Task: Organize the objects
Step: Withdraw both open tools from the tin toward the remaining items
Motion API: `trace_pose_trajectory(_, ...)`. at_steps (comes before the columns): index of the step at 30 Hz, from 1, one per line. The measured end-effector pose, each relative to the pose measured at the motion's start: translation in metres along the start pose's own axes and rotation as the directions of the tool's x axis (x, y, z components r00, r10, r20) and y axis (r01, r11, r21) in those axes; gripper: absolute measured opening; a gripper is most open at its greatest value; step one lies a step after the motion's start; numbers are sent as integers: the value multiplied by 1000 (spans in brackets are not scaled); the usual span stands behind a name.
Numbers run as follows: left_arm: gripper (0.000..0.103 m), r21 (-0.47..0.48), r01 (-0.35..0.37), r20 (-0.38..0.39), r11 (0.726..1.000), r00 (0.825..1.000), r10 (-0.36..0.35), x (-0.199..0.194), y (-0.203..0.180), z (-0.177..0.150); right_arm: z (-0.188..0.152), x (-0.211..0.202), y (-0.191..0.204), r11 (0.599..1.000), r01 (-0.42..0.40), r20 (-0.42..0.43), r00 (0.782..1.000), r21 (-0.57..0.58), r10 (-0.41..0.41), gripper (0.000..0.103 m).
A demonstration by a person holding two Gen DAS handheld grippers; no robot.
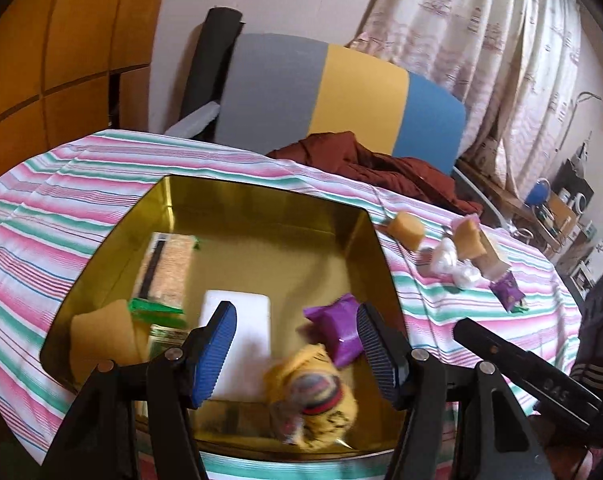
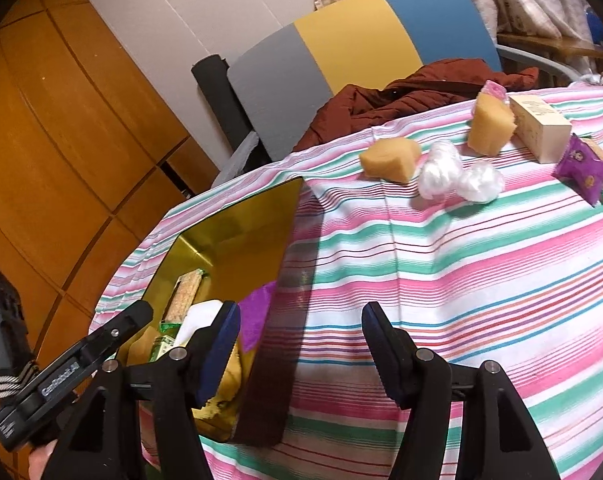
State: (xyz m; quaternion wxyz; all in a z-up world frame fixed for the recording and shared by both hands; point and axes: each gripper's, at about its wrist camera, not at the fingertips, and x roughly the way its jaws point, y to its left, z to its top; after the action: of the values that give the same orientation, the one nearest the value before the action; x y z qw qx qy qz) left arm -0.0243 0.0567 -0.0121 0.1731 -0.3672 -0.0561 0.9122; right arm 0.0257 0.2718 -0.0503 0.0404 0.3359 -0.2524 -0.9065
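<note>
We saw a surface (image 2: 481, 264) under a striped cloth, and on it a gold tin (image 1: 261, 196) standing open. Inside the tin lay a white block (image 1: 241, 312), a long cracker pack (image 1: 167, 268), a yellow sponge (image 1: 101, 340), a purple packet (image 1: 339, 326) and a blurred yellow bag (image 1: 313, 396). Well apart on the cloth sat a cream box (image 2: 541, 128), two more sponges (image 2: 389, 158), two white plastic wads (image 2: 439, 168) and another purple sachet (image 2: 583, 168). Our left tongs (image 1: 297, 352) hung open over the tin, pads clear of the bag between them. Our right tongs (image 2: 299, 350) stood open, empty, over the tin's near wall.
</note>
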Motion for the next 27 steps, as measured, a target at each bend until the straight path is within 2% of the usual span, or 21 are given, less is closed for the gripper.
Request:
trace_pose_trajectory(10, 64, 78, 69, -38, 995, 997, -67, 0, -42, -10, 0, -7, -29, 998, 50, 3, 999, 34, -50, 64)
trace_pose_trajectory(16, 64, 155, 114, -59, 981, 993, -106, 0, -75, -15, 4, -15, -63, 992, 120, 7, 993, 41, -120, 64)
trace_pose_trajectory(23, 64, 225, 171, -109, 959, 983, -150, 10, -114, -22, 18, -33, -116, 973, 222, 27, 974, 60, -224, 64)
trace_pose_trajectory(27, 64, 262, 197, -139, 945, 977, -165, 15, -134, -27, 35, -39, -143, 957, 288, 44, 956, 36, -289, 67)
